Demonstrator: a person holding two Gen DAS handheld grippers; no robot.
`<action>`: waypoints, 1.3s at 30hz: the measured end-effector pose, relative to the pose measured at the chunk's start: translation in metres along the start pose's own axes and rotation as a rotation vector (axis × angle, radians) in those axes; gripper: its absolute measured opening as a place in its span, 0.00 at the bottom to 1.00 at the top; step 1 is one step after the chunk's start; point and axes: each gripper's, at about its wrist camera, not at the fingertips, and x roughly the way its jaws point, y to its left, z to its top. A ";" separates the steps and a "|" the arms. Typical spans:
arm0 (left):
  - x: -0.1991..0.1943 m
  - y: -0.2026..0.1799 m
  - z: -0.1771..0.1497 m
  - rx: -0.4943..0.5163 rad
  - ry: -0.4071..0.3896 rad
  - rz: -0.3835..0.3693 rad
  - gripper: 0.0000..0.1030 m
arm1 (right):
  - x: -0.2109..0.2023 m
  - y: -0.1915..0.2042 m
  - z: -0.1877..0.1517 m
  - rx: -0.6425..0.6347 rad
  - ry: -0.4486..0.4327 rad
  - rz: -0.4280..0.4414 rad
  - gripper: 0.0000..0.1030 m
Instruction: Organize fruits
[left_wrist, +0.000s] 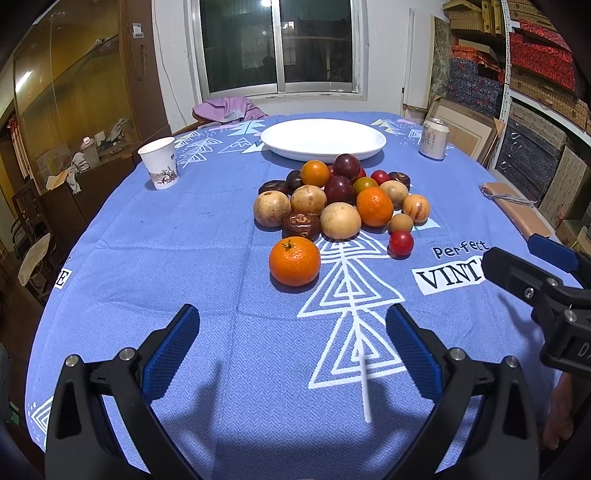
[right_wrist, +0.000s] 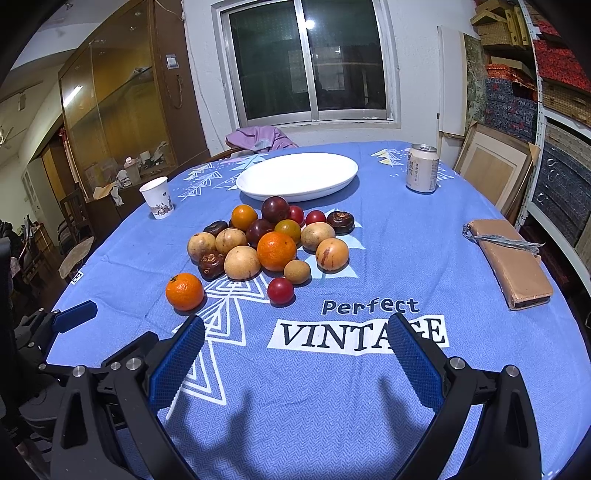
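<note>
A pile of mixed fruit (left_wrist: 340, 199) (right_wrist: 266, 240) lies mid-table on the blue cloth: oranges, tan round fruits, dark plums, red tomatoes, brown dried ones. One orange (left_wrist: 294, 261) (right_wrist: 184, 291) sits apart at the near left of the pile, and a small red tomato (left_wrist: 400, 243) (right_wrist: 280, 290) sits near its front. An empty white oval plate (left_wrist: 323, 138) (right_wrist: 297, 175) stands behind the pile. My left gripper (left_wrist: 291, 321) is open and empty, short of the lone orange. My right gripper (right_wrist: 295, 328) is open and empty, short of the tomato.
A paper cup (left_wrist: 160, 162) (right_wrist: 157, 197) stands far left. A drink can (left_wrist: 434, 138) (right_wrist: 422, 168) stands far right. A brown wallet (left_wrist: 515, 208) (right_wrist: 511, 262) lies at the right edge. The round table's edge (left_wrist: 74, 258) curves close on both sides.
</note>
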 end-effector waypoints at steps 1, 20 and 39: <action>0.000 0.000 0.000 0.000 0.002 0.000 0.96 | 0.000 0.000 0.000 -0.001 0.000 0.000 0.97; 0.004 0.001 0.001 -0.003 0.027 -0.008 0.96 | 0.001 0.003 -0.002 -0.007 -0.001 0.010 0.97; 0.009 0.007 -0.002 -0.014 0.000 -0.054 0.96 | 0.011 -0.007 -0.007 0.015 0.048 0.139 0.97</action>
